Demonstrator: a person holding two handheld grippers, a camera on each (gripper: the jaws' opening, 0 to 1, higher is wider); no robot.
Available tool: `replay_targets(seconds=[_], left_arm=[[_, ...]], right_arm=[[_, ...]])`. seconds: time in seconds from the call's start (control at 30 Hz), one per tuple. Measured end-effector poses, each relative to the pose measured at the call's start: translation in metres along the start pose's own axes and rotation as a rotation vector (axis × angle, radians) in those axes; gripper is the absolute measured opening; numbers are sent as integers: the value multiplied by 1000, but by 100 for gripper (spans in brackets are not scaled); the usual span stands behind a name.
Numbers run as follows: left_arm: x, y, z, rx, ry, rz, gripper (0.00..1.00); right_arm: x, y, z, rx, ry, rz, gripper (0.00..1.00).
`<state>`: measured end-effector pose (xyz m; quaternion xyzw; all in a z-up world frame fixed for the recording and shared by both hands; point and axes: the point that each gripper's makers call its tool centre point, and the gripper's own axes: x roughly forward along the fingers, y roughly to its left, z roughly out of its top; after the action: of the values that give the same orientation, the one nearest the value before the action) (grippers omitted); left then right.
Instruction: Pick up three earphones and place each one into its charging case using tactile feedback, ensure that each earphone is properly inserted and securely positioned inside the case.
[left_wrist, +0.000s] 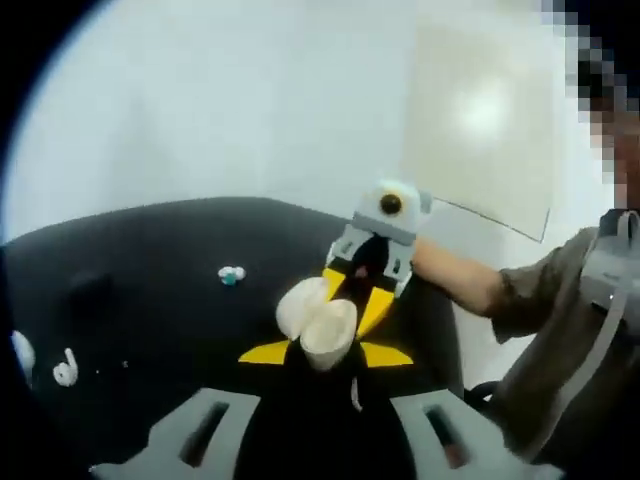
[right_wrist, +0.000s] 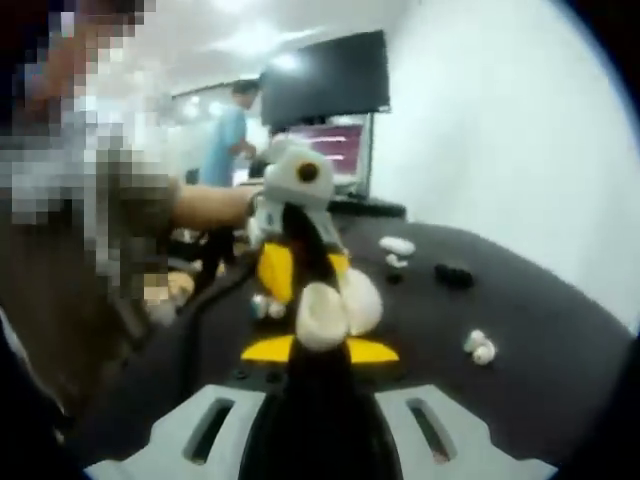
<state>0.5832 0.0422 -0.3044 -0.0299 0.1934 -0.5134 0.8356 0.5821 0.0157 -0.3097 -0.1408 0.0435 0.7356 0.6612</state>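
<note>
Left gripper (left_wrist: 322, 352) has its yellow-tipped jaws clenched on an open white charging case (left_wrist: 318, 318), lid swung back and raised over the black table (left_wrist: 150, 300), near its right edge. Right gripper (left_wrist: 362, 292) meets it from the far side, its jaws pressed to the same case; whether they grip it or an earphone inside I cannot tell. A bare forearm and brown sleeve (left_wrist: 530, 290) run back from it to the right. In the right gripper view the pose is mirrored: right gripper (right_wrist: 320, 348) low, the case (right_wrist: 335, 308) between the two tools, left gripper (right_wrist: 298, 262) beyond on an outstretched arm. Loose white earphones lie at the table's left edge (left_wrist: 65, 372) and mid-table (right_wrist: 480, 347); farther off sit a white case (right_wrist: 397, 245) and a small black object (right_wrist: 453, 272). Beyond, a monitor (right_wrist: 325, 80) hangs and a person (right_wrist: 225, 130) stands.
</note>
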Motion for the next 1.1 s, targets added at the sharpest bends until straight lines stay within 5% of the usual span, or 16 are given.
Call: replay_targets(seconds=[0.2,0.37,0.53,0.73,0.83,1.0,1.1], left_arm=[[14,0,-9,5,21,-23,20],[12,0,-8,14,-6,-20,18],[10,1,-7,19,-23,-17,18],[10,0,-7,36,-34,-18,18],[10,-5,-6,66,-42,-34,18],[11,-12,-8,108,-42,-60,18],[11,-14,-7,131,-48,-65,18]], right_arm=[[1,-2,-2,-26,7,-8,19],[0,-9,-7,106,21,-19,20],[-10,-14,12,207,-91,-28,27],[-21,-35,22,227,-154,-122,25],[-16,-31,28,202,-165,-110,23],[-1,-27,22,166,-114,-81,13],[-3,-26,20,260,-111,-59,13]])
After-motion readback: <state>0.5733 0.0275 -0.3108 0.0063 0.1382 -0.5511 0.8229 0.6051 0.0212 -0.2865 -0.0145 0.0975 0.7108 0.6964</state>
